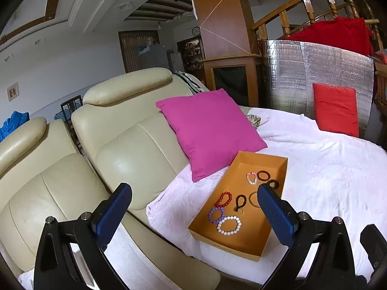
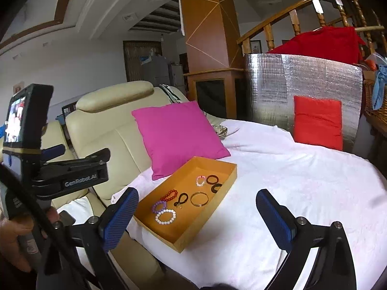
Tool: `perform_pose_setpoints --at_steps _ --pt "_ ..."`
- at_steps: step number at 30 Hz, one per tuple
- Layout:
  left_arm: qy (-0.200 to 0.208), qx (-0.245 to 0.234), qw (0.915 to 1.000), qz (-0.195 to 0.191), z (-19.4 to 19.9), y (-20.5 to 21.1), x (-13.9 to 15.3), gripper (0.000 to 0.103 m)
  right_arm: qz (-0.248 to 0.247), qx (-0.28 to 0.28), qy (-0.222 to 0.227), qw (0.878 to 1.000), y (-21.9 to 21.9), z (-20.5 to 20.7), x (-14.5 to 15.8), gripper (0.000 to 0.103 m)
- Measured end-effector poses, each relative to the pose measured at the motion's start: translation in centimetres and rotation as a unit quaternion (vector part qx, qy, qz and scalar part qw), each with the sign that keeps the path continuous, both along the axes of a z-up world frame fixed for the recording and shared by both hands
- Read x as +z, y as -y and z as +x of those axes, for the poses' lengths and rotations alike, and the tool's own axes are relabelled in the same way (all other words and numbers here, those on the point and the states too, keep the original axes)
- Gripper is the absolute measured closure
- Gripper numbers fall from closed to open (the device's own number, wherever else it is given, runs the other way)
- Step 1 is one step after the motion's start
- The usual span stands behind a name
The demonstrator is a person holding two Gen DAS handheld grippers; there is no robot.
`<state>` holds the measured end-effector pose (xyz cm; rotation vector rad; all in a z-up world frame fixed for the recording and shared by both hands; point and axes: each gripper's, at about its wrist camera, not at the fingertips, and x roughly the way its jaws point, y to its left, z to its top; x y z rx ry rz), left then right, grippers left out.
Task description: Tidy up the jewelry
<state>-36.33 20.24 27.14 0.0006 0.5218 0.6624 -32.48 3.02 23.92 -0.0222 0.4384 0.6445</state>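
Just ahead of right gripper [image 2: 197, 203]: tray [image 2: 217, 199].

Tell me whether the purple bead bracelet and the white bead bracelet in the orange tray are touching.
Touching. In the left wrist view the purple bracelet and the white bracelet meet with no tray floor showing between them; the right wrist view agrees.

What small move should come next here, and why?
Probably lower the right gripper toward the orange tray and pick one bracelet, say the gold bangle. Both grippers hang open and empty above the bed, and every piece lies untouched in the tray.
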Motion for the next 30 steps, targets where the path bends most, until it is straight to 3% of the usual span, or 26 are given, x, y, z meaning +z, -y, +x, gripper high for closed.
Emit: perform_pose_setpoints --at_steps 30 --pt "0.011 -0.005 0.9999 0.008 -3.8 1.2 0.2 0.0 -0.006 -0.019 0.017 1.0 1.0 -3.8 0.8 0.004"
